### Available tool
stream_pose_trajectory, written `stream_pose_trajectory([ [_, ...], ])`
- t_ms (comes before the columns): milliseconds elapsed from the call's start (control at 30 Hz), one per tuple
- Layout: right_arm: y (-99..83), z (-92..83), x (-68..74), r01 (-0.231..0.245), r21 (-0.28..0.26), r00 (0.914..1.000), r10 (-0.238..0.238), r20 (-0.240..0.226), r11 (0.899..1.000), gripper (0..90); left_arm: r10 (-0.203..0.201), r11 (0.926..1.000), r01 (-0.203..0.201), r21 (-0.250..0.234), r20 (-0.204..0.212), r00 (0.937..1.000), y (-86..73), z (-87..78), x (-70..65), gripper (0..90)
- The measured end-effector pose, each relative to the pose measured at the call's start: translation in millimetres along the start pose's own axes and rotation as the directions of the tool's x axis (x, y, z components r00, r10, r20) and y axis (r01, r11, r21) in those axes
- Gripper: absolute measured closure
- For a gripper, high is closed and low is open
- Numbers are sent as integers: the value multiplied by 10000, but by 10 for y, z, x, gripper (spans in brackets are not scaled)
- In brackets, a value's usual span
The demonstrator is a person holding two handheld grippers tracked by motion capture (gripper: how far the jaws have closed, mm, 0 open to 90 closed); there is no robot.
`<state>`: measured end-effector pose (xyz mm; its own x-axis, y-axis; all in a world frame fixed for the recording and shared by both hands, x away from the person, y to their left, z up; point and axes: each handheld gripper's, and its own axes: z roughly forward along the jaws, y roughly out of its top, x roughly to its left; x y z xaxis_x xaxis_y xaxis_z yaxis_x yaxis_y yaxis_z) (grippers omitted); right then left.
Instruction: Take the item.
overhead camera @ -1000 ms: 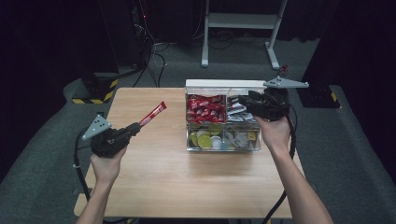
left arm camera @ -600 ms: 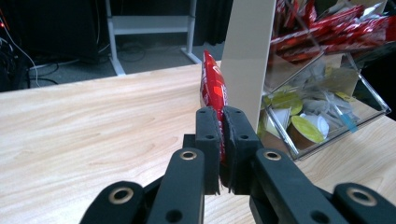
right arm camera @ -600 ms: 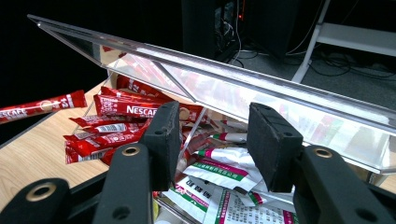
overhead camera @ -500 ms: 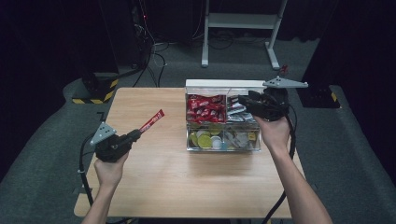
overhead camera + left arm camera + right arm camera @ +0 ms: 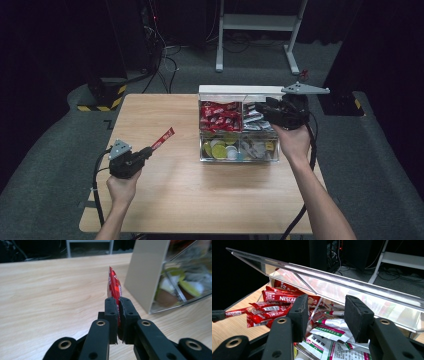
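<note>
The left gripper, near the tabletop's left edge, is clenched on one thin red stick sachet, whose long axis points toward the clear plastic four-compartment box at the far right. The right gripper hovers over the box with jaws apart, empty, and is nearer to it.

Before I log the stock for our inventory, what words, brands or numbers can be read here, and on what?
"NESCAFE": white letters on a red sachet in the clear box, last letter partly hidden behind a jaw.
Print on the white and green packets: too blurred to read.
White marks on the red sachet held in the left gripper: too foreshortened to read.
No numbers or signs can be read.
</note>
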<state>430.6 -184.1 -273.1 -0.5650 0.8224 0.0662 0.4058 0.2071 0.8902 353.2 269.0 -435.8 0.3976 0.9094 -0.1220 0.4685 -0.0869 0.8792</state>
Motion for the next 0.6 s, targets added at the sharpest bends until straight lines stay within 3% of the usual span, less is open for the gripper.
stream_pose_trajectory([
  [600,-6,9,-2,105,50,9999,-104,-10,9999,544,-119,9949,180,989,-625,9980,-357,329,-13,855],
])
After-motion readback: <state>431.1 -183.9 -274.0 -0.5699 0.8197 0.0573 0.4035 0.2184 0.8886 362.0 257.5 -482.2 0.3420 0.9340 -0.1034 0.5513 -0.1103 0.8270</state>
